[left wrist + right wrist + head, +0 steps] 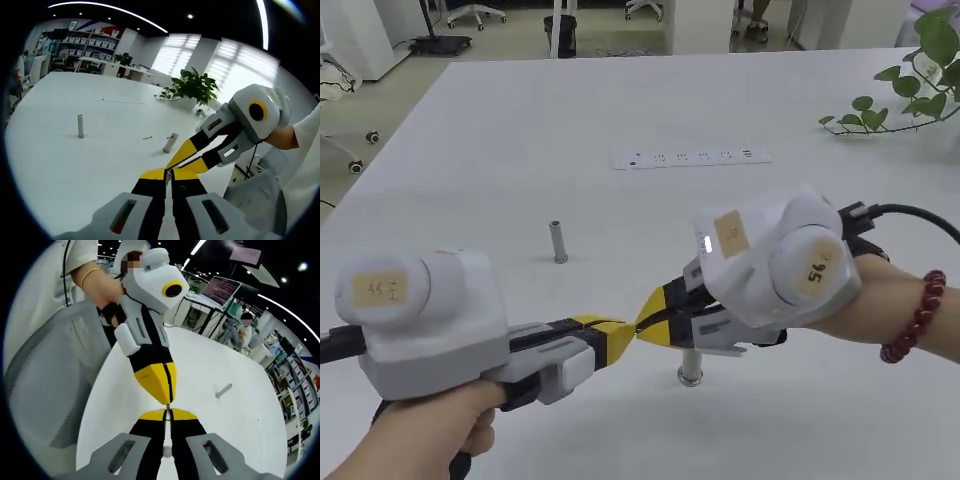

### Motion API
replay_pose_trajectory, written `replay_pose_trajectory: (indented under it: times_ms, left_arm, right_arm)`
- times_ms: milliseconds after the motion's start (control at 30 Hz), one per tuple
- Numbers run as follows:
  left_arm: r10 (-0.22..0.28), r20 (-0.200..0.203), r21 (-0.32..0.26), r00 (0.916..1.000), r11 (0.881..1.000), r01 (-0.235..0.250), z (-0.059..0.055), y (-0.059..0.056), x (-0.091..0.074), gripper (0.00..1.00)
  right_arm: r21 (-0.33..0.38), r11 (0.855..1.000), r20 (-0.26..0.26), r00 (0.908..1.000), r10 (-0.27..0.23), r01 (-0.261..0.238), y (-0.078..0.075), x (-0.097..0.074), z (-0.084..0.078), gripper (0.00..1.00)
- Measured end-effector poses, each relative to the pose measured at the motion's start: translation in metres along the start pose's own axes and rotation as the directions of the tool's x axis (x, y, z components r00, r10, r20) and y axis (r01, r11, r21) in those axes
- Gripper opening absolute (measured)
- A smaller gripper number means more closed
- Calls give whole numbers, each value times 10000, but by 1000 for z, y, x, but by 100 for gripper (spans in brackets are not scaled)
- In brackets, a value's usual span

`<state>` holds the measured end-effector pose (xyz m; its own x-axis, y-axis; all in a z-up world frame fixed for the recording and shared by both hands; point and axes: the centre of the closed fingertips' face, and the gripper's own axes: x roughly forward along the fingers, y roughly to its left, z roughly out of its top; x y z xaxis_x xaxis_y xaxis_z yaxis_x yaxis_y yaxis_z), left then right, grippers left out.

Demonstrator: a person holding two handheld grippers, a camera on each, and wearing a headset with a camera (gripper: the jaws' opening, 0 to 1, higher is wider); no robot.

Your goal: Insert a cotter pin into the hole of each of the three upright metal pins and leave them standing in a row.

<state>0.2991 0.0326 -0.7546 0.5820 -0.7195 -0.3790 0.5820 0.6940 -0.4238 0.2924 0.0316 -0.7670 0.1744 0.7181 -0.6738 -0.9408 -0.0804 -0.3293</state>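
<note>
We clench both the left gripper (618, 338) and right gripper (650, 322) tip to tip on the cotter pin (169, 176), above a metal pin (690, 373). If one lets go unevenly, the cotter pin may twist, drop, or topple the metal pin.

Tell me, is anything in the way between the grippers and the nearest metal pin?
Nothing visible is. The left gripper and right gripper meet tip to tip just beside the nearest metal pin, with bare table under them.
</note>
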Motion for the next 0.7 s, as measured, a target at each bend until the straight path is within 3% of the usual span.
replay_pose_trajectory:
  times_ms: [333,500,633,700]
  left_arm:
    - [29,77,-21,10000,10000,-28,2,2,0,0]
    - [-1,30,270,10000,9996,0,3,2,0,0]
    - [-143,-63,656,9999,9977,147,2,0,0,0]
    - [-199,-154,879,9997,9959,212,0,-3,-1,0]
  right_arm:
    - [295,9995,136,9999,-104,100,0,3,0,7]
    - [937,9955,426,9991,65,-105,1,0,0,10]
    - [1993,9786,774,9963,362,-511,3,-5,-1,14]
    - [2570,9622,1066,9922,643,-899,5,-8,-1,15]
